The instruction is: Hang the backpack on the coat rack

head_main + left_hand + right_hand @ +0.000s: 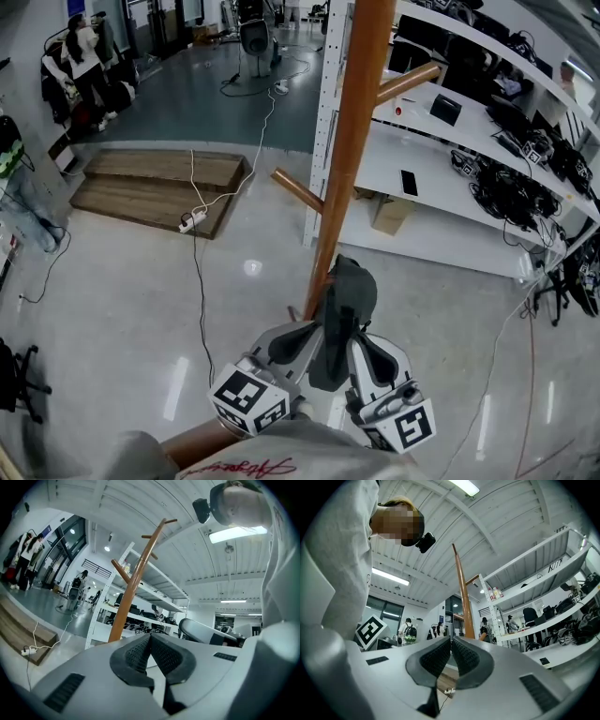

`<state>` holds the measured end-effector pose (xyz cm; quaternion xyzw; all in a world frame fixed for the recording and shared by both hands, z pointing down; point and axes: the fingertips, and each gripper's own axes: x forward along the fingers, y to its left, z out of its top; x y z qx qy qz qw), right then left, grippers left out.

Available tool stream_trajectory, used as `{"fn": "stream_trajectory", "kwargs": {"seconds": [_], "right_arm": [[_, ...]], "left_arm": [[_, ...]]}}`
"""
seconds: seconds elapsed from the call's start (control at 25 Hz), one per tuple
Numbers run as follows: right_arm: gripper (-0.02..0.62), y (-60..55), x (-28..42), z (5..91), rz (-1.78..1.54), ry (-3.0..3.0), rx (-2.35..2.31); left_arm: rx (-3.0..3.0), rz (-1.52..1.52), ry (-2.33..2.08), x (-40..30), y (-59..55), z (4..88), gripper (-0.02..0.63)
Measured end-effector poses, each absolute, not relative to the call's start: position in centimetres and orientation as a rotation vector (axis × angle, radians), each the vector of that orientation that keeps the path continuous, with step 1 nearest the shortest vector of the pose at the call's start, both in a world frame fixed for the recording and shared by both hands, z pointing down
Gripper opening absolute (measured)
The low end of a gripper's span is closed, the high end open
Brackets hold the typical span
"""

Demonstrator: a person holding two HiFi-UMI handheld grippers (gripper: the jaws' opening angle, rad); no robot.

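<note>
The wooden coat rack (349, 159) rises in the middle of the head view, with short pegs (298, 190) on its sides. A dark grey backpack (343, 302) hangs against the lower pole; what it hangs from is hidden. Both grippers are just below it, one on each side. My left gripper (305, 336) is shut, and its pads (140, 653) meet with nothing between them. My right gripper (364, 349) is also shut and empty, its pads (463, 657) touching at the tips. Each gripper view shows the pole (133, 588) (464, 597) ahead but not the backpack.
White shelving (469, 159) with cables and devices stands right behind the rack. A cardboard box (392, 214) sits under it. A wooden platform (159, 187) and a power strip with its cord (191, 222) lie on the floor to the left. People (84, 56) stand far back.
</note>
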<state>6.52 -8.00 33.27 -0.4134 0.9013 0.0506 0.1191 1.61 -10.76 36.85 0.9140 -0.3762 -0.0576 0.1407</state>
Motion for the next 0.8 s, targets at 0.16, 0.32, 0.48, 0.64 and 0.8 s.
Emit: {"fn": "stream_trajectory", "kwargs": {"seconds": [0.16,0.32,0.48,0.64,0.8], "right_arm": [[0.028,-8.5,6.2,33.6,0.142,2.653,-1.215],[0.028,-8.9,6.1,33.8,0.133,2.663,-1.209],[0.028,-8.9,5.7,33.8,0.125,2.67,-1.201],[0.028,-8.9,5.5,34.2,0.125,2.687,-1.2],[0.028,-8.7,5.4,34.3,0.135,2.698,-1.202]], "left_arm": [[2.652,-0.152,-1.088,1.7,-11.0,36.8,0.017],[2.621,-0.169,-1.076,1.7,-11.8,37.4,0.017],[2.583,-0.168,-1.067,1.3,-12.2,37.9,0.017],[2.588,-0.164,-1.056,1.5,-11.9,38.1,0.017],[2.585,-0.169,-1.059,1.7,-11.8,38.1,0.017]]}}
